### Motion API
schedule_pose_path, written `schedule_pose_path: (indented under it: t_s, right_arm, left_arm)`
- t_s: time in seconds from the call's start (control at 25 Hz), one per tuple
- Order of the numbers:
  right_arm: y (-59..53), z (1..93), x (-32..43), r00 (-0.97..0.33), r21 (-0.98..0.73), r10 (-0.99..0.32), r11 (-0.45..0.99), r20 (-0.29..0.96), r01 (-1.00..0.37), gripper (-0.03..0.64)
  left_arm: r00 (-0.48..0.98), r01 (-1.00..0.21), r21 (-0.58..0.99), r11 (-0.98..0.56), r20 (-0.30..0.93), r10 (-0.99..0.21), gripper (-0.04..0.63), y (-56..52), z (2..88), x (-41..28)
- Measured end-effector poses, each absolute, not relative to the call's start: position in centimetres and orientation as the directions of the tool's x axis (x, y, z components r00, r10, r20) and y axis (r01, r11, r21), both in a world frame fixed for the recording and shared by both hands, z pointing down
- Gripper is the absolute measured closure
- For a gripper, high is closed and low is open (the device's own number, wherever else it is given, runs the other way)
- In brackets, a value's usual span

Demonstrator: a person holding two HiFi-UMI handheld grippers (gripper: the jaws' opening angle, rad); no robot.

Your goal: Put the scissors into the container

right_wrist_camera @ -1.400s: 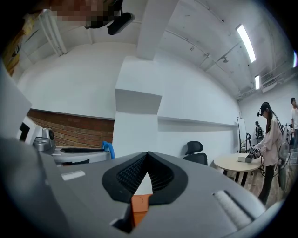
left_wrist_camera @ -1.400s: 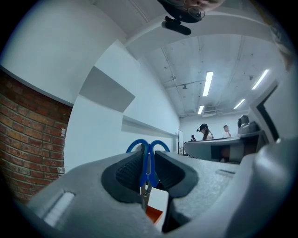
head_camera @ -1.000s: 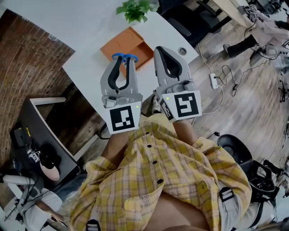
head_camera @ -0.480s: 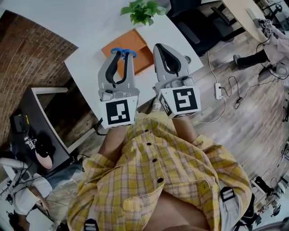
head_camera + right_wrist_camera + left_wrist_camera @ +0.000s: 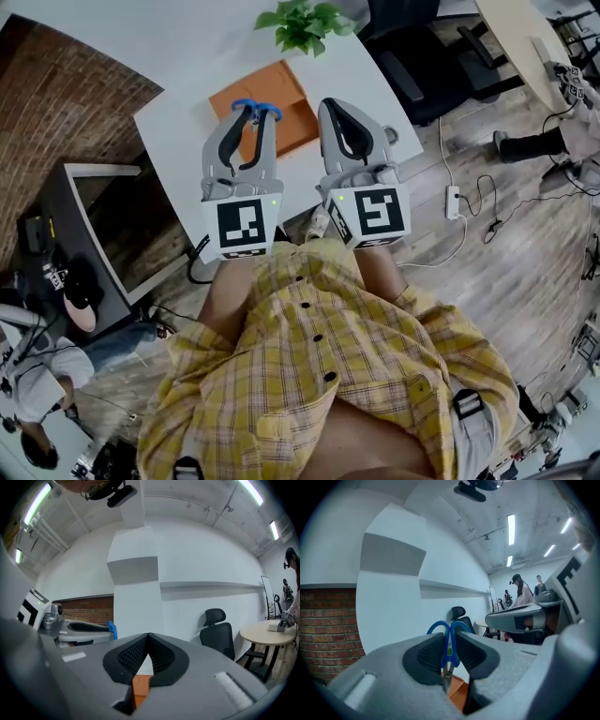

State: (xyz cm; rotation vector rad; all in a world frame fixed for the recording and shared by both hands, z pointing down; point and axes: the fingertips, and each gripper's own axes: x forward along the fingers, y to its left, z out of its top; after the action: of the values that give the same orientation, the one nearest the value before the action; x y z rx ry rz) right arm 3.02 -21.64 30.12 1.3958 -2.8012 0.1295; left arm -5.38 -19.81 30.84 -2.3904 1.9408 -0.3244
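My left gripper [image 5: 257,114] is shut on blue-handled scissors [image 5: 255,108], whose handle loops stick out past the fingertips. In the left gripper view the blue scissors [image 5: 449,641] stand upright between the black pads, blades pointing down. They hang above the orange container [image 5: 267,108], a shallow tray on the white table [image 5: 178,141]. My right gripper [image 5: 328,105] is shut with nothing in it, held beside the left one over the table's near edge. In the right gripper view the pads [image 5: 140,656] meet, with the orange container [image 5: 140,687] showing below.
A potted green plant [image 5: 302,23] stands at the table's far end. A black office chair [image 5: 422,56] is to the right, with a power strip and cables [image 5: 453,200] on the wooden floor. A dark cabinet [image 5: 84,253] sits left of the table.
Both grippers have shifted slightly left and forward in the head view, the scissors staying in the left one over the orange container. The view itself has turned a little.
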Motion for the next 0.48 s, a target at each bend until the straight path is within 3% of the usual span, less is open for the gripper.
schedule_pose_path:
  t_s: [0.48]
  right_arm:
    - [-21.9, 33.8, 1.4, -0.575, -0.039, -0.803, 0.576, 0.161, -0.816, 0.611]
  left_arm:
    - [0.253, -0.874, -0.288, -0.392, 0.420, -0.872, 0.514, -22.0, 40.6, -6.3]
